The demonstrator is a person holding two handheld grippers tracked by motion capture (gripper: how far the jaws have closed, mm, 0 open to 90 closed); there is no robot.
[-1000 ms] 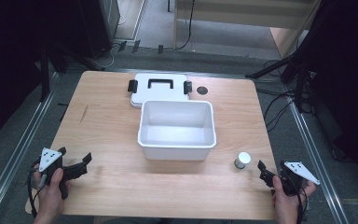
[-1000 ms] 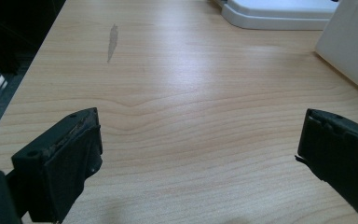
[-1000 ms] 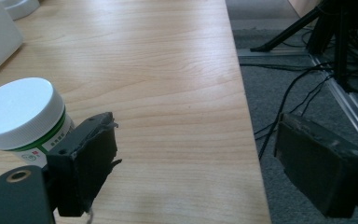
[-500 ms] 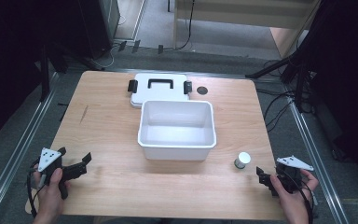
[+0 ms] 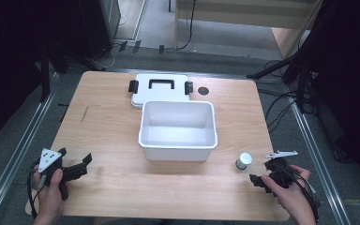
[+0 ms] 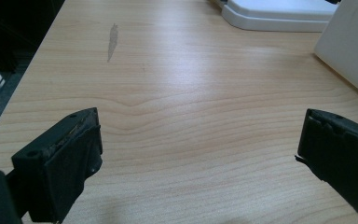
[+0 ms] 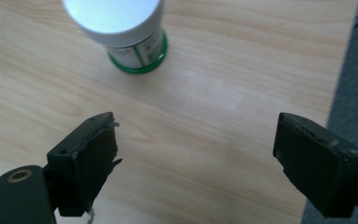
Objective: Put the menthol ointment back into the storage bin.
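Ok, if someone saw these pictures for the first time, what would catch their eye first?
Probably the open white tub in the middle of the wooden table, with its lid lying flat just behind it. Next, the small white-capped bottle standing near the right claw, which is open; the left claw is open too.

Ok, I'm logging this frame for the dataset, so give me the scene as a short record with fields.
surface: wooden table
bin: white bin, open, mid-table
lid: white lid with black handle, flat behind the bin
bottle: small white-capped bottle, upright, right of bin
left gripper: jaws open, holding nothing
right gripper: jaws open, near bottle, not touching
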